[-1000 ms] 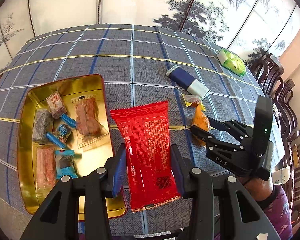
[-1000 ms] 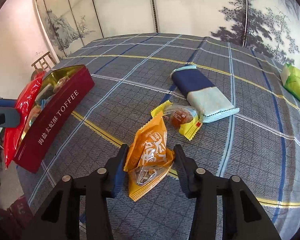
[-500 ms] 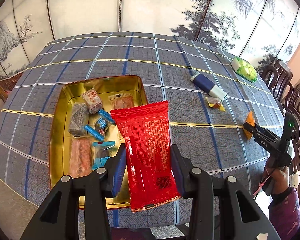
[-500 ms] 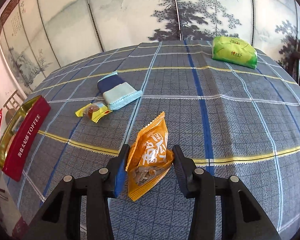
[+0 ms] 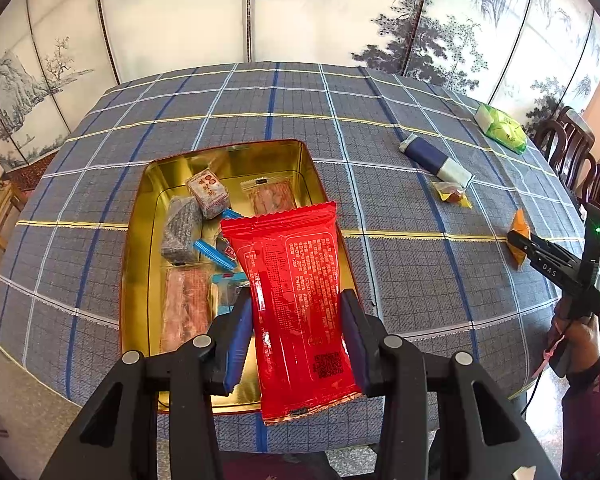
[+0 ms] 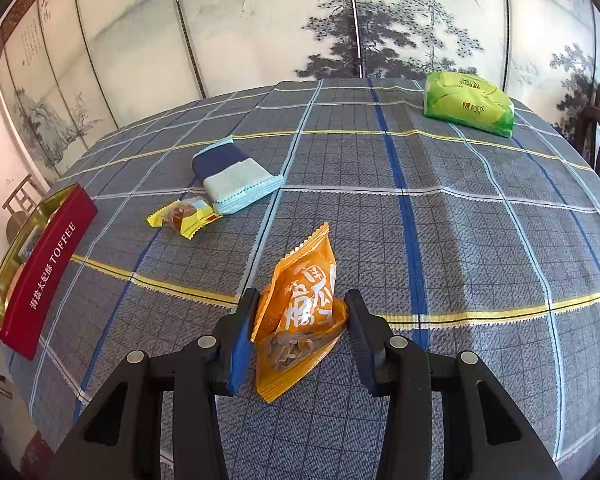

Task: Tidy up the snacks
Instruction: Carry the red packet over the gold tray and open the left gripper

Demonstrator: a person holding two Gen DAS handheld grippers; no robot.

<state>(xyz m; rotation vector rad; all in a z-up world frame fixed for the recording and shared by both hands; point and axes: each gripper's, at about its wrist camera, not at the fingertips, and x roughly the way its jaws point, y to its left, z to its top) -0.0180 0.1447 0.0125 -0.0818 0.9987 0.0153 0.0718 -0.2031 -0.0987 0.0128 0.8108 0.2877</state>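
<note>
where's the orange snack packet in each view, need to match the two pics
Left wrist view: orange snack packet at far right, pinched in the right gripper.
Right wrist view: orange snack packet at bottom centre, between that gripper's fingers.
Shared landmark: blue and white packet on the tablecloth.

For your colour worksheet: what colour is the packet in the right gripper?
Orange packet, white lettering; clearest in the right wrist view.

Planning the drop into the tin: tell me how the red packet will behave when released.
The red packet, pinched by the left gripper, keeps its shape, so probably fairly stiff. Its glossy film looks slippery; it may slide over the wrapped snacks in the tin.
</note>
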